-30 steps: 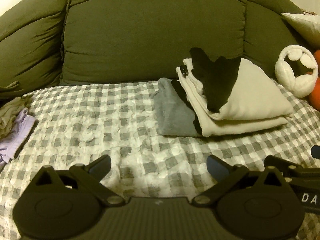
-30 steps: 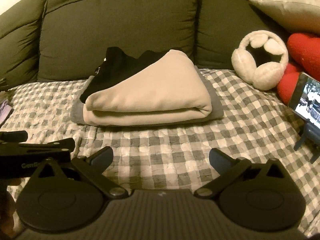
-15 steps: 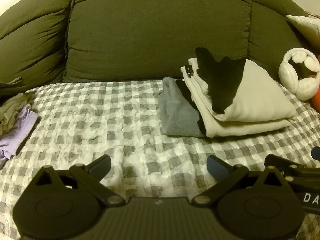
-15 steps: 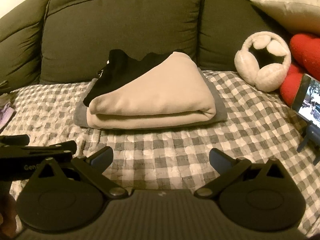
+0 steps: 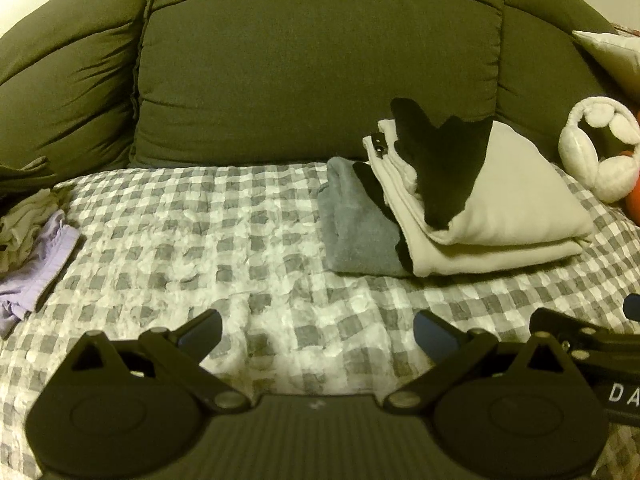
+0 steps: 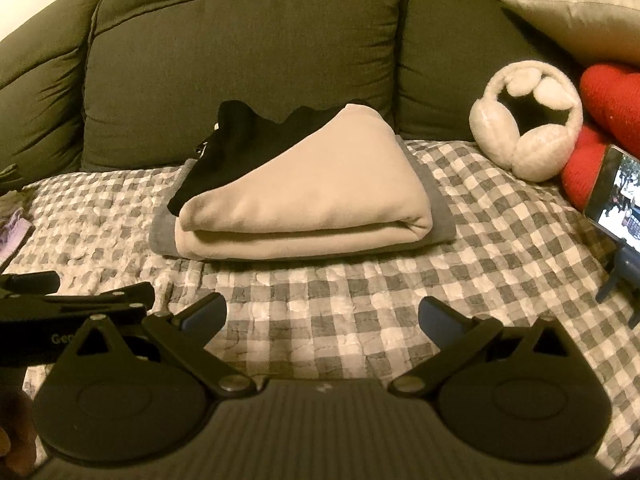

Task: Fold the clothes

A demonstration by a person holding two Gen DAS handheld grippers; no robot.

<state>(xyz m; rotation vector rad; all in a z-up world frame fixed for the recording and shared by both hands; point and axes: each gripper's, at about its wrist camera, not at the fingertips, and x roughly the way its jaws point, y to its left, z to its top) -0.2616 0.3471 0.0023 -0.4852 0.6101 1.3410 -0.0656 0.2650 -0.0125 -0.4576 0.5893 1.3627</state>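
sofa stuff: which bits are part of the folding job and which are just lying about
Folding job: folded beige garment, black garment, grey garment, unfolded lilac piece.

Lying about: white earmuffs, red plush, phone, cream pillow.

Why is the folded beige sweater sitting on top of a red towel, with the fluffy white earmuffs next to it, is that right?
Almost. The folded beige sweater lies on a grey towel, not a red one; the right wrist view shows the grey edge under it. The red thing is a cushion farther right. The fluffy white earmuffs do sit beside the pile.
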